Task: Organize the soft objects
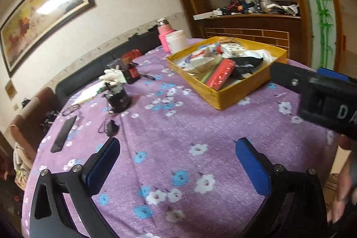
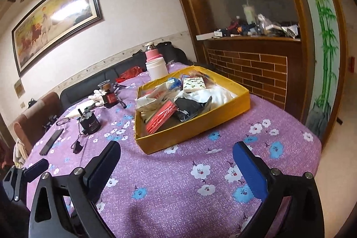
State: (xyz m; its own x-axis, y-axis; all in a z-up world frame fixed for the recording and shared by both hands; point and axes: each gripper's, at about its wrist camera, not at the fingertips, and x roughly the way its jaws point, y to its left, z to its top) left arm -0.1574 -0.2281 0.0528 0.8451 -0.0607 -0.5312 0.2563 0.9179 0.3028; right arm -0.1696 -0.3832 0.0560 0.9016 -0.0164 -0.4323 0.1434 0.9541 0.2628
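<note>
Yellow box point(image 2: 191, 126) sat on the purple flowered tablecloth point(image 2: 178, 189), past mid-table toward 12 o'clock from both grippers. Inside it, piled loose: red pack point(image 2: 159, 117) at the near-left, black pouch point(image 2: 189, 107) just right of it, white cloth point(image 2: 221, 94) at the far-right side, white plastic bags point(image 2: 151, 96) at 10 o'clock in the box, and a patterned white pack point(image 2: 194, 83) toward the back wall. All touching or overlapping; exact layers hard to tell.

Left gripper point(image 1: 178, 168) hung low over bare cloth near the table edge, jaws spread wide, nothing between them. Right gripper point(image 2: 177, 168) was the same: wide apart, empty, box straight ahead. In the left wrist view the right gripper's black body crossed at 3 o'clock, just right of the box.

Outward at 11 o'clock behind the box: white jar point(image 2: 156, 69) and pink flask point(image 2: 152, 54) close together. At 9–10 o'clock: black round device point(image 2: 90, 123), white glove point(image 2: 97, 97), phone point(image 2: 51, 141), glasses point(image 2: 63, 121). Framed painting point(image 2: 55, 19) hung on the wall.
</note>
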